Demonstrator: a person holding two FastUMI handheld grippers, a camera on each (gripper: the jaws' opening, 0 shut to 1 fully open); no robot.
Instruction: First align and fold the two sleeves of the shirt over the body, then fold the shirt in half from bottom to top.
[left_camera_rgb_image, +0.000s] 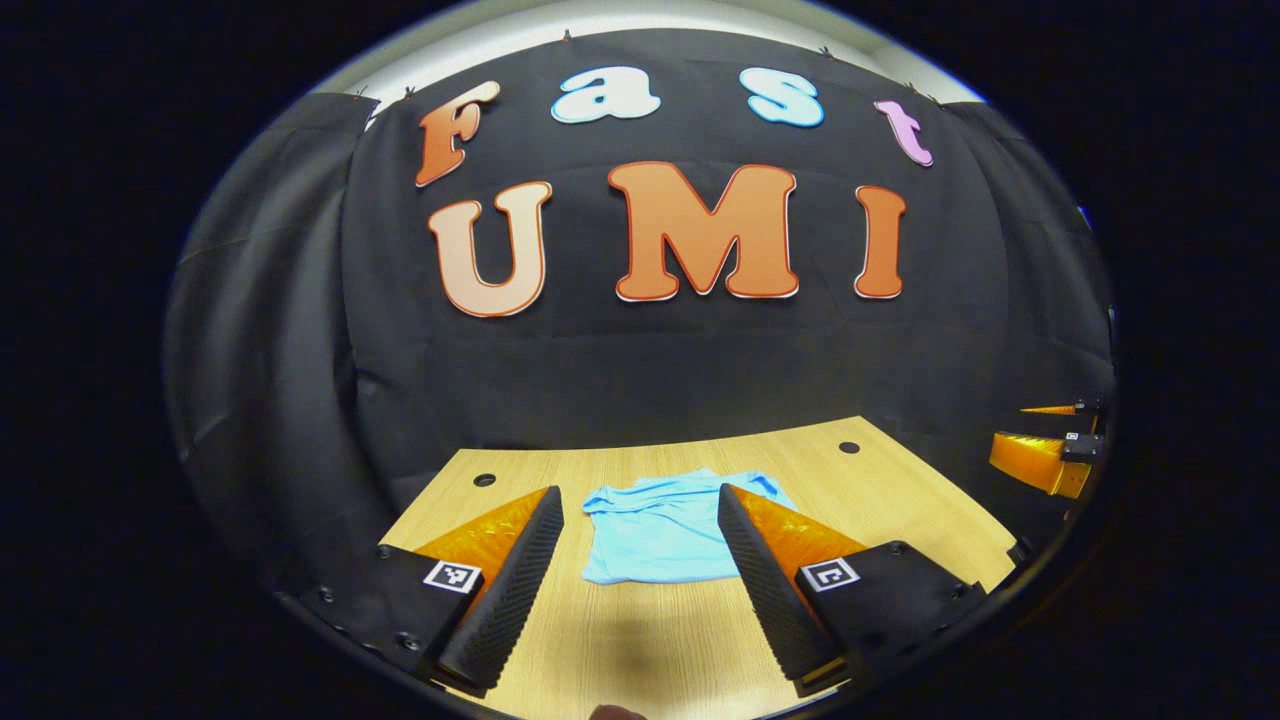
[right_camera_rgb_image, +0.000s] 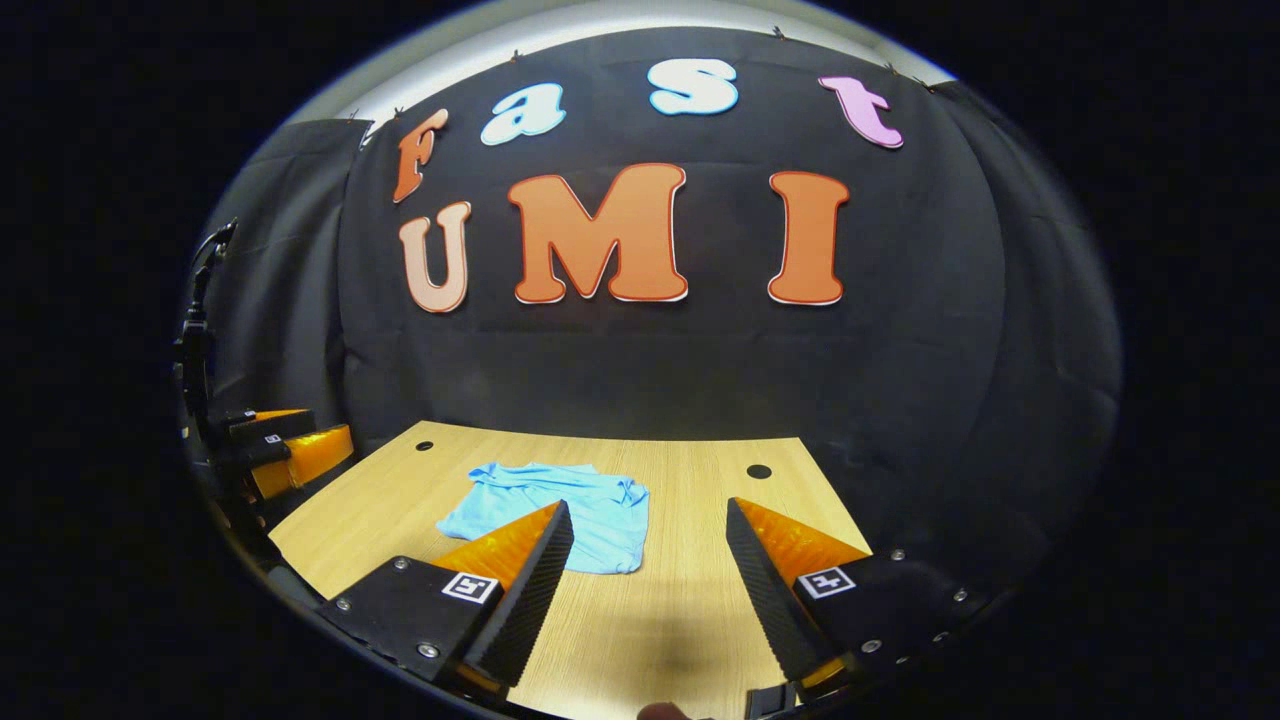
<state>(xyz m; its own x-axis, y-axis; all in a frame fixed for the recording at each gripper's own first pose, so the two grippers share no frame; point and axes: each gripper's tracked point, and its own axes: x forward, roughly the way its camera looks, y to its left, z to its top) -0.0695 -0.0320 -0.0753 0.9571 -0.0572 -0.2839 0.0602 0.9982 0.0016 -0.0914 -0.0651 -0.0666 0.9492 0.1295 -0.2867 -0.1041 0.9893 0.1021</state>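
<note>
Fingers of the left gripper (left_camera_rgb_image: 640, 520) and right gripper (right_camera_rgb_image: 650, 535) gape wide, empty — poised above the table (left_camera_rgb_image: 900, 490), likely to approach the blue shirt (left_camera_rgb_image: 655, 530).

Light blue shirt (left_camera_rgb_image: 660, 528) lies flat on the wooden table (left_camera_rgb_image: 900, 500), already folded into a compact, roughly rectangular bundle. Sleeves aren't sticking out at the sides. Far edge is rumpled, with collar-like folds bunched along it; near edge is straight and clean. Sits around the middle of the table, well clear of the edges and the two round holes. In the right gripper view it lies left of centre (right_camera_rgb_image: 545, 510), wrinkled at its far right corner.
</note>
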